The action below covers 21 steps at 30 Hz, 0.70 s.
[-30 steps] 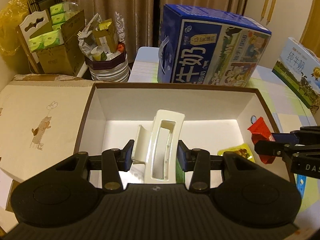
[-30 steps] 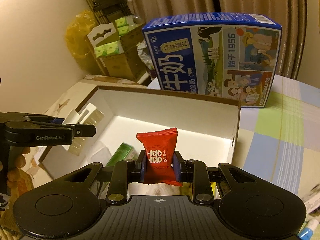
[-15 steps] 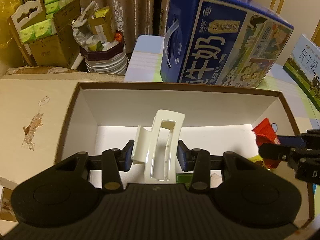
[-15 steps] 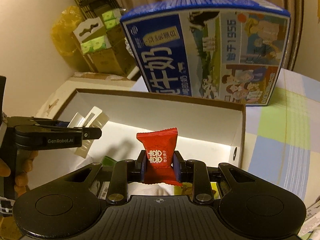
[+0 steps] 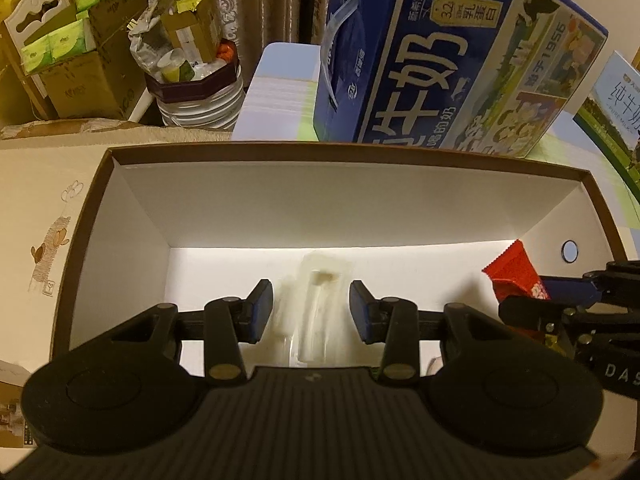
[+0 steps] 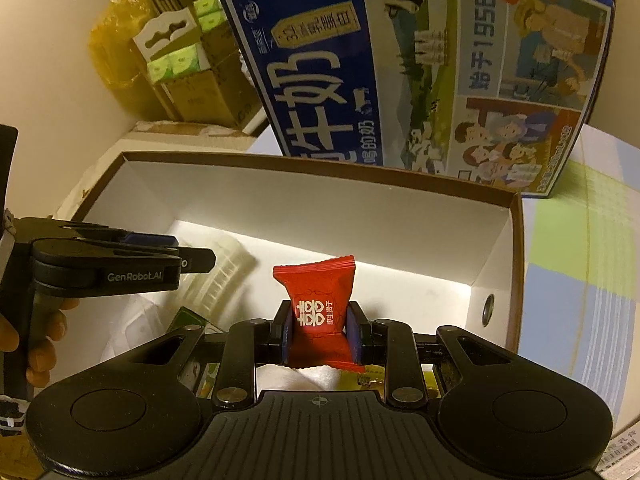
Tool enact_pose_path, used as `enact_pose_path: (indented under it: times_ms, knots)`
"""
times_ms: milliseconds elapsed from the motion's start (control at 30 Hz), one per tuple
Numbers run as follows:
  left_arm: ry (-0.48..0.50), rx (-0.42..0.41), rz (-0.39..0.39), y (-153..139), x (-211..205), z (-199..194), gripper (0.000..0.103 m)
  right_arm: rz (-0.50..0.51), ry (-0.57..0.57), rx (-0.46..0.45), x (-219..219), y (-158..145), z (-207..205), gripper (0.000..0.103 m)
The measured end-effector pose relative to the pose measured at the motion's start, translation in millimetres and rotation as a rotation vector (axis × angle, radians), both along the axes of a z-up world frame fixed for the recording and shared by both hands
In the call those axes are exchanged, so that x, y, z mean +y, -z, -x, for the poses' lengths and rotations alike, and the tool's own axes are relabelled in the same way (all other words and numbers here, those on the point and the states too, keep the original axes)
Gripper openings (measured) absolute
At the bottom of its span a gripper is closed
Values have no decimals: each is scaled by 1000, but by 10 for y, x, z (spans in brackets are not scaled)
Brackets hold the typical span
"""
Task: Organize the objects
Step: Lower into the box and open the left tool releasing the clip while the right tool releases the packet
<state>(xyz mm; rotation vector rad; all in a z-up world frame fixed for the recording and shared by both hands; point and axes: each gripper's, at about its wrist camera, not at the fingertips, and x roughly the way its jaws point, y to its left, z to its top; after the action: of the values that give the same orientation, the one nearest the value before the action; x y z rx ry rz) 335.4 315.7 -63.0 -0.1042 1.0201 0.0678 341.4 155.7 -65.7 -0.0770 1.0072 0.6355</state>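
The left tongs point(image 5: 311, 311) stand apart with nothing between their pads, and a pale plastic clip point(image 5: 316, 304), smeared by motion blur, sits just ahead of and below them, apparently dropping toward the white floor of the box point(image 5: 280, 208). In the right wrist view the same clip point(image 6: 224, 276) shows under the tip of the left tongs point(image 6: 200, 260), near the floor of the box. So the step in hand looks like the drop of the clip into the box; whether it has landed cannot be told through the blur.

The right tongs point(image 6: 318, 330) are clamped on a red candy packet point(image 6: 318, 300), which stands upright between the pads, above the near part of the box. To the left of these tongs a green packet point(image 6: 188, 318) lies on the box floor, and just below them a yellow wrapper point(image 6: 372, 378) peeks out.

The next move is probably for the right tongs to lower over a free patch of floor and spread, letting the candy fall clear of the clip.

A hand point(image 6: 38, 344) grips the handle of the left tongs, holding them roughly level and pointed across the box. Beyond the far wall of the box, a blue milk carton point(image 6: 420, 72) stands on the tabletop point(image 6: 576, 240).
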Motion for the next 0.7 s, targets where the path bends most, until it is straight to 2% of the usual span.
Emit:
enact_pose_path:
  times_ms: [300, 400, 433, 567, 700]
  knots:
    - [6, 0, -2, -23, 3, 63, 51, -8, 6, 8, -1, 43, -54, 25]
    - [6, -2, -1, -49, 10, 102, 52, -51, 6, -8, -4, 10, -56, 25]
    - [8, -3, -3, -59, 9, 116, 55, -68, 5, -13, 5, -7, -58, 28]
    - [15, -19, -17, -123, -10, 188, 66, -97, -21, -74, 20, -87, 6, 53]
    - [16, -34, -9, -200, -25, 295, 75, -92, -28, -78, 5, -125, 80, 55]
